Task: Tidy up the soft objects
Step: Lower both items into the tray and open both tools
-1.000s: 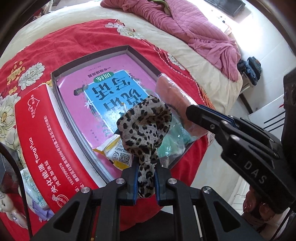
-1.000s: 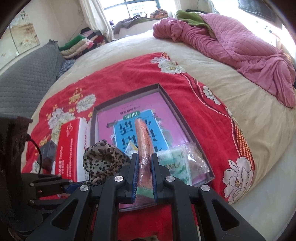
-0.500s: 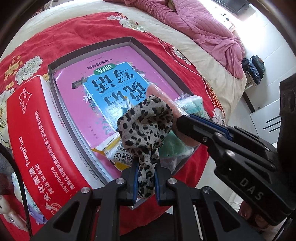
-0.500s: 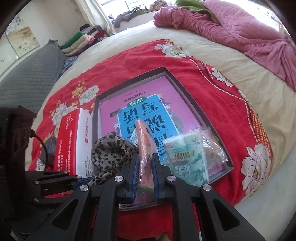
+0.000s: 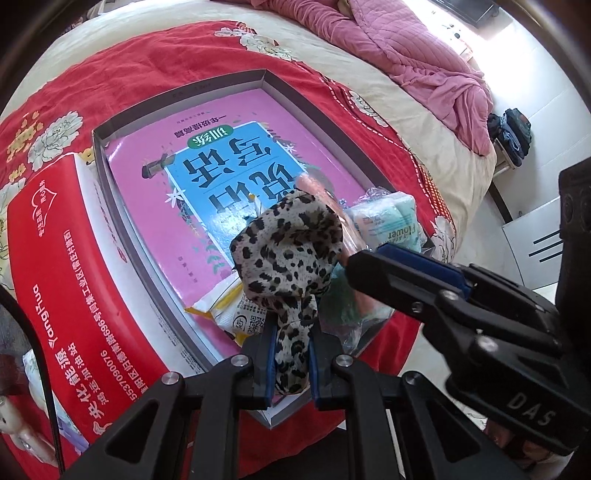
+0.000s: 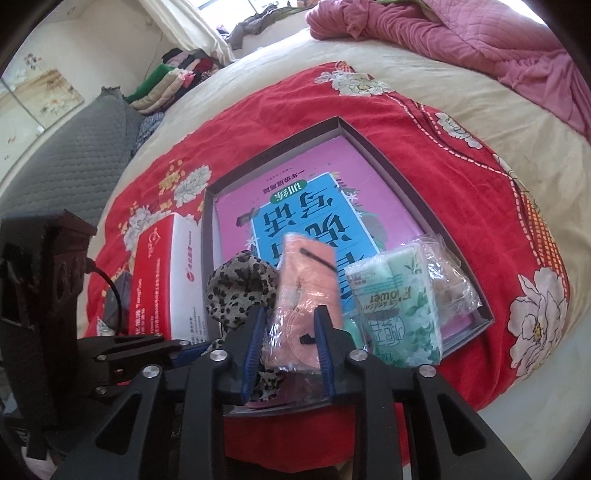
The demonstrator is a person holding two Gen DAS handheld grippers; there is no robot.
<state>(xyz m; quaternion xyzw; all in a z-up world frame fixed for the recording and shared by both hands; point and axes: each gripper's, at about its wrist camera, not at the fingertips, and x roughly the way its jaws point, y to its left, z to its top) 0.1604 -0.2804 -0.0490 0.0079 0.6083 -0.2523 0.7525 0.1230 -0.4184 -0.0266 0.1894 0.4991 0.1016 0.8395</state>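
Observation:
A leopard-print cloth (image 5: 288,251) stands up over the near corner of the shallow grey box (image 5: 184,88), and my left gripper (image 5: 291,343) is shut on its lower end. In the right wrist view my right gripper (image 6: 290,325) has its jaws opening. A peach cloth in a clear bag (image 6: 306,273) lies flat between them on the pink book (image 6: 295,206), with the pads apart from it. The leopard cloth (image 6: 240,288) sits just left of it. The right gripper (image 5: 364,262) also reaches in from the right, beside the leopard cloth.
A green tissue pack (image 6: 399,306), a clear bag with something brown (image 6: 450,284) and a yellow packet (image 5: 236,310) lie in the box's near end. A red-and-white carton (image 5: 62,258) flanks the box on a red flowered blanket. A pink quilt (image 6: 461,33) lies at the bed's far side.
My right gripper's jaws have spread apart, and the peach bag, first pinched edge-on, now lies flat-face up between them. My left gripper still grips the leopard cloth.

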